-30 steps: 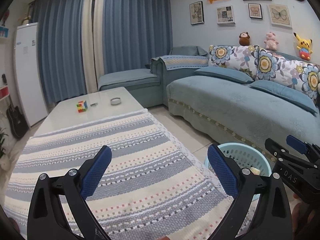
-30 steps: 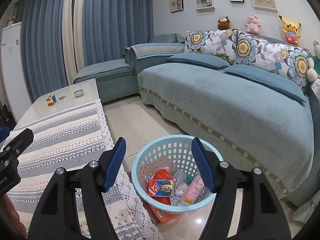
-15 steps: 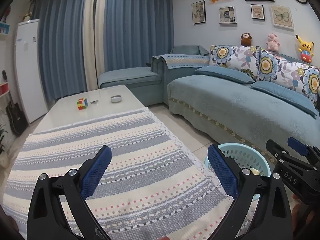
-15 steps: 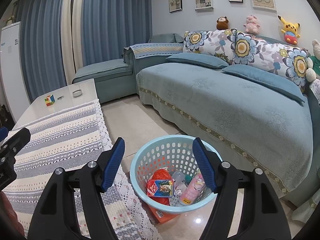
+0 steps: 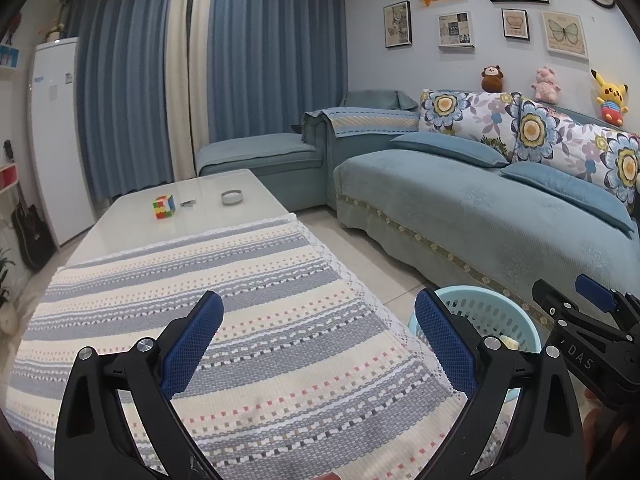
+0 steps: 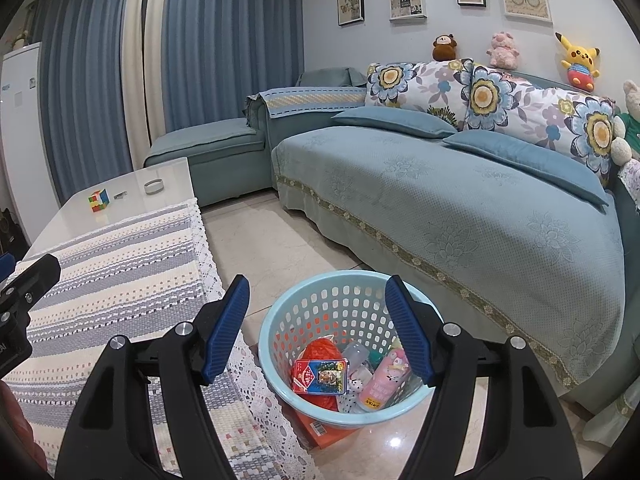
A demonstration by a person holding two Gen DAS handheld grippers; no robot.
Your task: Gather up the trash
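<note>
Holding both claws wide and empty, I kept my left gripper [image 5: 318,344] over the striped cloth [image 5: 256,300]; my right gripper [image 6: 318,328] hung above the basket [image 6: 280,364] of trash [image 6: 320,376].

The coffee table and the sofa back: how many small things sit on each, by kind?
Puzzle cube: 1
Small metal piece: 1
Round white dish: 1
Plush toys on the sofa back, brown, pink, yellow: 3
Total: 6
</note>
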